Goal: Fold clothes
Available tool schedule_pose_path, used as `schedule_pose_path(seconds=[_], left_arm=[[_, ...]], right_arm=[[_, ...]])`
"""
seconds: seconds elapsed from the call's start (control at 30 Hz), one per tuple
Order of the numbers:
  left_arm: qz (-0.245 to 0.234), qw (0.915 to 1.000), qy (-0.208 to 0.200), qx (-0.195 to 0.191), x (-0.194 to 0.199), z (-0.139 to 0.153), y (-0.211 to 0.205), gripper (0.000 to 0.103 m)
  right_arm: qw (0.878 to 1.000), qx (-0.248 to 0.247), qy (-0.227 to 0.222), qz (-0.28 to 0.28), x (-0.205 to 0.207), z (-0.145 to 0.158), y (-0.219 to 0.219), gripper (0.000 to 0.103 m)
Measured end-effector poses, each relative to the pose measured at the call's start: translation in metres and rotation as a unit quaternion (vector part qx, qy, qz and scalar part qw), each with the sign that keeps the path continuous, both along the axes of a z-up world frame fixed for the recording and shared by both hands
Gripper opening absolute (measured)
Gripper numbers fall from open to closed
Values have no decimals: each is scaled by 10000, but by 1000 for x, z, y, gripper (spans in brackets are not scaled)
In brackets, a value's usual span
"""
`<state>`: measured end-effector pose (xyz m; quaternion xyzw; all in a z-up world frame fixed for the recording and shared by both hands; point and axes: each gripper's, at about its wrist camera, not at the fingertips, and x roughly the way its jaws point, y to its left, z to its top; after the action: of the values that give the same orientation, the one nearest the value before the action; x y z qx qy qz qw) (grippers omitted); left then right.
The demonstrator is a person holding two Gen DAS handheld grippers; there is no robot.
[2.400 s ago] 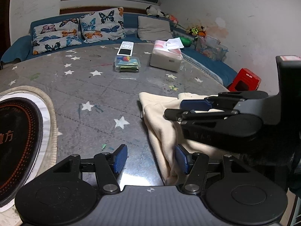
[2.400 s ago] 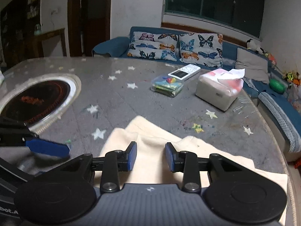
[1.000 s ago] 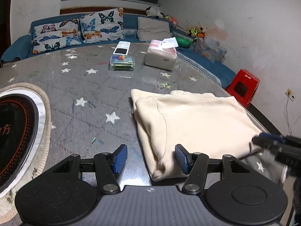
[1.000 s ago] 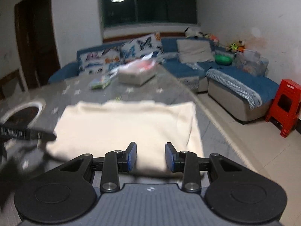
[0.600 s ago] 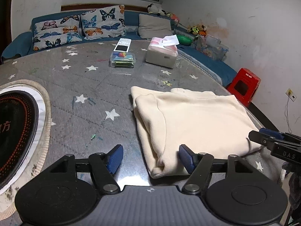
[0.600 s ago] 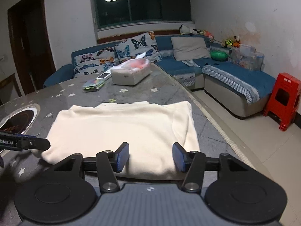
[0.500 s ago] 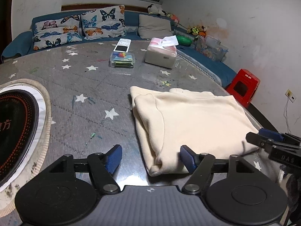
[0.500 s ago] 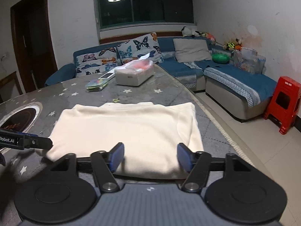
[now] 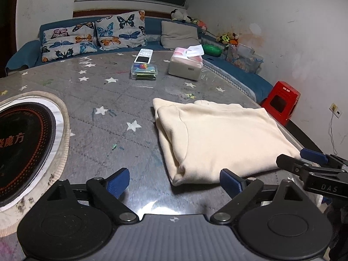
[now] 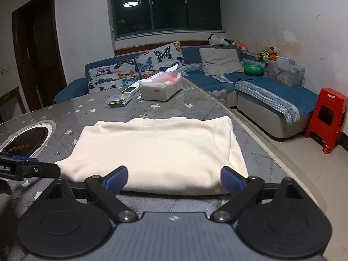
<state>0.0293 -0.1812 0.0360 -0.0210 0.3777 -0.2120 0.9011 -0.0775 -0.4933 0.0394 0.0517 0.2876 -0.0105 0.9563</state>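
- Left wrist view: the left tongs [image 9: 174,179] stand wide, their jaws having just been opening, and they grip nothing. The near left corner of the cream garment [image 9: 219,137] lies on the bench [image 9: 104,100] between the two blue pads [image 9: 118,180] without touching either.
- The garment is folded into a flat rectangle toward the right edge of the bench, with a doubled fold along its left side.
- At the right edge of this view the right tongs [image 9: 304,159] reach in beside the garment's near right corner.
- Farther back on the bench sit a tissue box [image 9: 186,66], a small clear box [image 9: 144,71] of coloured items and a remote control [image 9: 144,56]. A round black hotplate [image 9: 24,143] is set into the bench at the left.
- Right wrist view: the right tongs [image 10: 174,179] are also spread wide, jaws having just been opening, empty. The garment's [image 10: 156,150] near edge lies on the bench [image 10: 195,108] just past the pads, clear of them.
- The left tongs [image 10: 37,169] enter from the left, next to the garment's near left corner.
- Beyond the bench are a blue sofa [image 10: 271,95] and a red stool [image 10: 328,119].
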Motion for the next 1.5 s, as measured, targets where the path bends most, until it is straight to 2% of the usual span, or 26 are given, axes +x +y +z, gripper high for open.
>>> schedule_pose_path(seconds=[0.13, 0.3, 0.7, 1.0, 1.5], left_arm=[[13, 10000, -51, -2, -8, 1, 3, 97], [20, 9999, -129, -3, -18, 4, 7, 102], [-49, 9995, -317, -84, -43, 9, 14, 103], [-28, 9991, -366, -214, -59, 11, 21, 103], [35, 9992, -391, -84, -81, 9, 28, 103]], right_arm=[[9999, 32, -89, -58, -7, 2, 2, 103], [9998, 21, -121, -160, -14, 2, 6, 103], [9987, 119, -434, -242, -35, 8, 10, 103], [9985, 169, -412, -316, -48, 11, 13, 103], [9987, 44, -208, -469, -64, 8, 24, 103]])
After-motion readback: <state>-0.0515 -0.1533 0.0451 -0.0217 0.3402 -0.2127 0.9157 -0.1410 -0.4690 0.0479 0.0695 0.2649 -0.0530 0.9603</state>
